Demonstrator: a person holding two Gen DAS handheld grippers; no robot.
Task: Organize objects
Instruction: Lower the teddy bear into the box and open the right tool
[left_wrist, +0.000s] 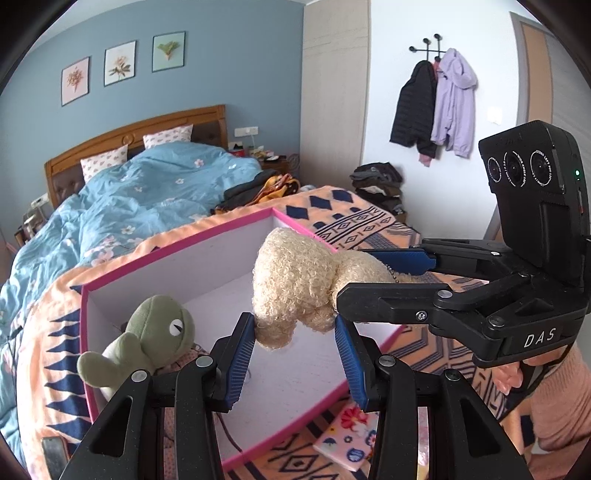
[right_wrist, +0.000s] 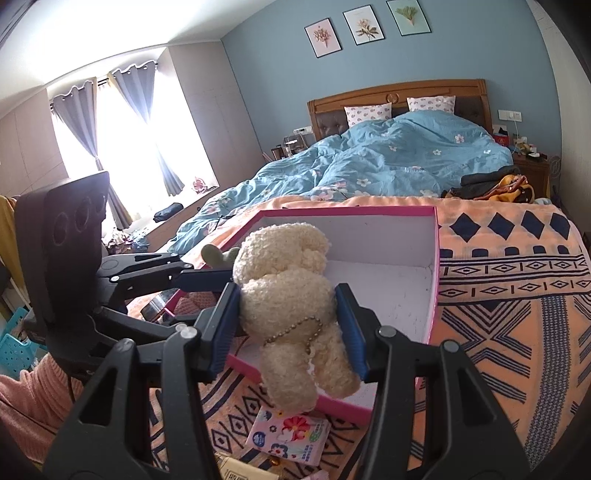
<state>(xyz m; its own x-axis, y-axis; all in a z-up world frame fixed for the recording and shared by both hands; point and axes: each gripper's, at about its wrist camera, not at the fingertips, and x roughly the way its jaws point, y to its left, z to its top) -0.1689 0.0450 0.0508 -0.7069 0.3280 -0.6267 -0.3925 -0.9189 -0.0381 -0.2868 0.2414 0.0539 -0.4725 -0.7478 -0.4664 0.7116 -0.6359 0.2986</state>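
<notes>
A cream curly plush bear (right_wrist: 288, 295) with a bead chain is held by my right gripper (right_wrist: 286, 326), shut on its body, above the front edge of a pink-rimmed white box (right_wrist: 436, 258) on the bed. In the left wrist view the bear (left_wrist: 295, 284) hangs over the box (left_wrist: 177, 251), with the right gripper coming in from the right. My left gripper (left_wrist: 293, 363) is open just below the bear, its left pad touching the bear's lower end. A green plush frog (left_wrist: 151, 339) sits in the box's near left corner.
The box rests on an orange patterned blanket (right_wrist: 498, 295). A floral tissue pack (right_wrist: 288, 435) lies in front of the box. A dark phone-like object (left_wrist: 53, 456) lies at the left. A blue duvet (right_wrist: 388, 162) and a clothes pile (right_wrist: 495, 184) lie behind.
</notes>
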